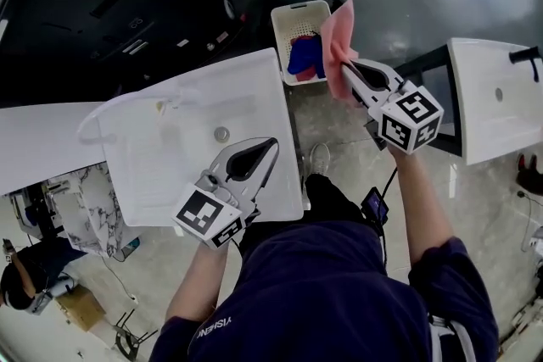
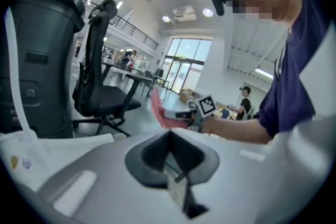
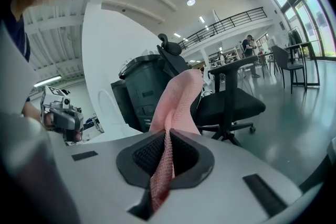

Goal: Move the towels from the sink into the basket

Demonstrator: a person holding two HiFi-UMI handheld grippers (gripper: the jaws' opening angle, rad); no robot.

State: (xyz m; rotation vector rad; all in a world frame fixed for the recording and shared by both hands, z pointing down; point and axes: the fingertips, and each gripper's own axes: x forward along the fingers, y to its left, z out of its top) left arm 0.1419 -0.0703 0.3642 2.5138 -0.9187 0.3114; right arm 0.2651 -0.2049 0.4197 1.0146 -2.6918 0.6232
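A pink towel (image 1: 338, 38) hangs from my right gripper (image 1: 349, 64), which is shut on it just right of the white basket (image 1: 299, 10). In the right gripper view the pink towel (image 3: 176, 107) runs up between the pads of the right gripper (image 3: 167, 136). The basket holds a blue towel (image 1: 304, 55) and a red one beside it. My left gripper (image 1: 272, 145) hovers over the right part of the white sink (image 1: 170, 157), shut with nothing in it. No towel shows in the sink. In the left gripper view the left gripper (image 2: 169, 134) points toward the pink towel (image 2: 159, 108).
A second white sink (image 1: 492, 97) stands at the right. A black office chair (image 2: 102, 81) and a dark bin (image 2: 37, 50) stand beyond the first sink. The basket sits on the grey floor past the sink's far right corner.
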